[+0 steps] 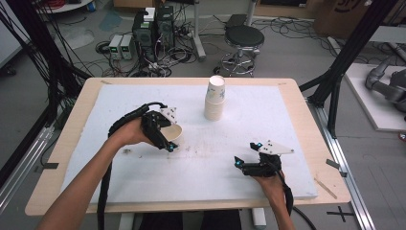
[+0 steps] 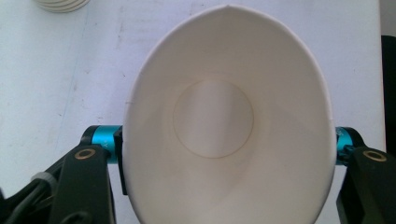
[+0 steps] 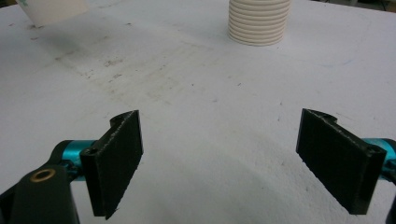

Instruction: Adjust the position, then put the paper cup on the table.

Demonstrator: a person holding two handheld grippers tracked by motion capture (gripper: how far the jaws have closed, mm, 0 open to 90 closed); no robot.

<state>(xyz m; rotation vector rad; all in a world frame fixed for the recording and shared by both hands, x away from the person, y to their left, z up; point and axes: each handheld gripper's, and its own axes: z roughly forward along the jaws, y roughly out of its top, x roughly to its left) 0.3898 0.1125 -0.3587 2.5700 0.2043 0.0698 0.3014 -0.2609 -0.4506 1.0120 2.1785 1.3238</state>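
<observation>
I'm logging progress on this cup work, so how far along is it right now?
Done: one white paper cup is off the stack of white paper cups and gripped by the left gripper, its rim squeezed oval in the left gripper view. In hand: that cup, held tilted above the white foam board. Left: setting it down; the right gripper is open, holding nothing, and the stack looks many cups tall.
</observation>
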